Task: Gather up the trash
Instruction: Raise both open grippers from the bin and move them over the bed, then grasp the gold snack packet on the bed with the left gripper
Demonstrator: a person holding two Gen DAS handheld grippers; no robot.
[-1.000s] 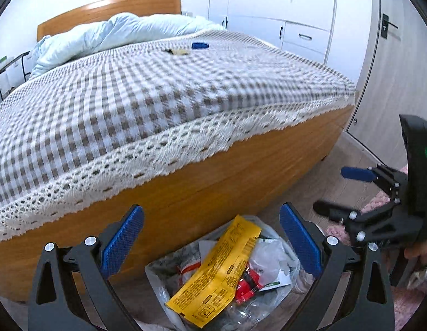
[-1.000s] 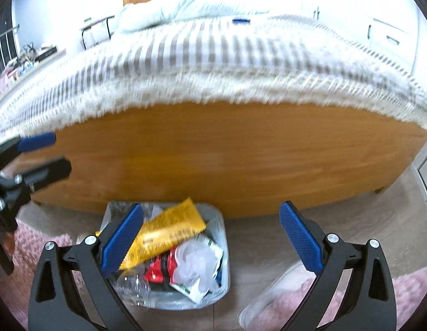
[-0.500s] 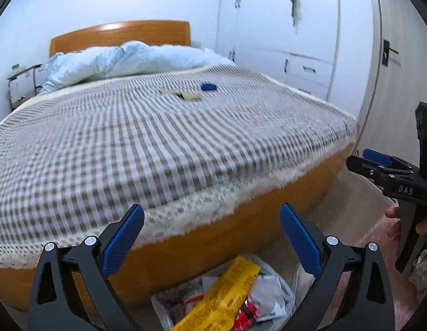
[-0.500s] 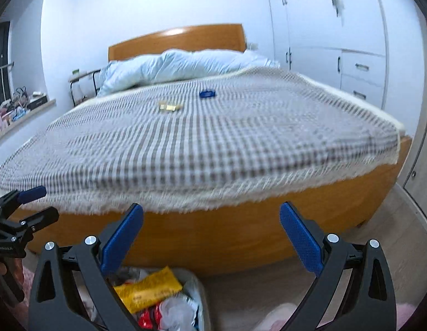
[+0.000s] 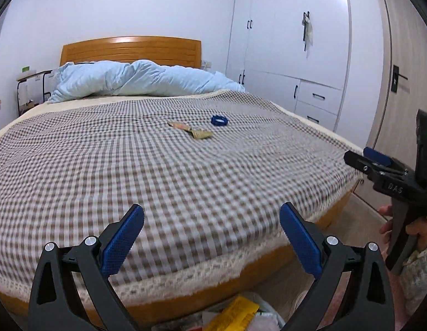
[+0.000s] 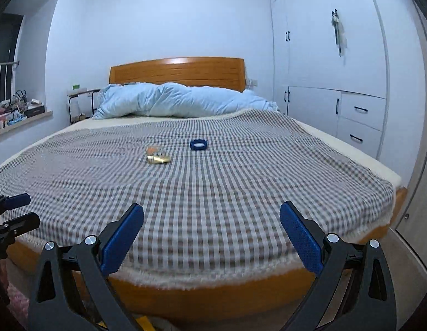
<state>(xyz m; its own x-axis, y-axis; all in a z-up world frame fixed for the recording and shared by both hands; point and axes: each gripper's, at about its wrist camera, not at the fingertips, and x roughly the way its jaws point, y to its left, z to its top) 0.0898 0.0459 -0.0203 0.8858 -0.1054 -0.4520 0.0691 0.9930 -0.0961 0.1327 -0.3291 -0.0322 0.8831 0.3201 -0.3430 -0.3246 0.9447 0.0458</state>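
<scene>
Through the left wrist camera our left gripper (image 5: 212, 244) has its fingers spread and empty, the gold wrapper (image 5: 196, 131) and blue ring (image 5: 219, 120) lying well beyond the fingertips on the checked bed cover (image 5: 103, 165), and the trash bag (image 5: 241, 315) just below them; a long reach could drag that loose cover. Through the right wrist camera our right gripper (image 6: 212, 244) is likewise spread and empty, and the wrapper, blurred and possibly two pieces, may slip from a shallow pinch.

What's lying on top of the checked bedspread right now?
On the checked bedspread lie a gold wrapper and a small blue ring-shaped piece, apart from each other, with a light blue duvet bunched at the head. Anything beneath the duvet is hidden.
</scene>
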